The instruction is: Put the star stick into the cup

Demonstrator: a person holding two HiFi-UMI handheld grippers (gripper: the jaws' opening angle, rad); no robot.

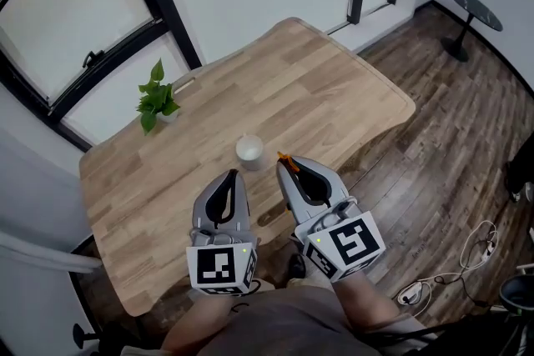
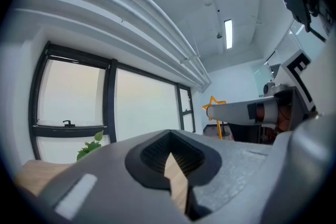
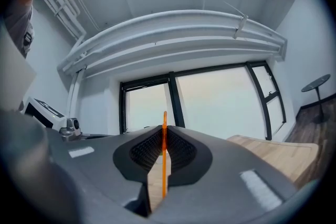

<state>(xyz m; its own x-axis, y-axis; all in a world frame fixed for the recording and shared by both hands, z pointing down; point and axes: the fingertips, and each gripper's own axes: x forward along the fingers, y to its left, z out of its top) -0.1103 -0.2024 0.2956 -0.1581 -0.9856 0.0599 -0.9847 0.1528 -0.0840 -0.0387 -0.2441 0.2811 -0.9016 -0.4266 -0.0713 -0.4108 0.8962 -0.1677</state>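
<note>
A white cup (image 1: pixel 249 150) stands upright on the wooden table (image 1: pixel 334 79), just beyond both grippers. My right gripper (image 1: pixel 286 167) is shut on the orange star stick (image 1: pixel 284 158); only its tip shows past the jaws in the head view. In the right gripper view the stick (image 3: pixel 164 160) runs as a thin orange line clamped between the jaws. In the left gripper view the star (image 2: pixel 212 106) sticks out of the right gripper's tip. My left gripper (image 1: pixel 233 175) is shut with nothing in it, left of the right one and just short of the cup.
A small potted plant (image 1: pixel 157 100) stands near the table's far left edge, by the window. The table's curved right edge (image 1: pixel 400 108) drops to a dark wood floor. A round black side table (image 1: pixel 472 8) stands far right, and cables (image 1: pixel 467 258) lie on the floor.
</note>
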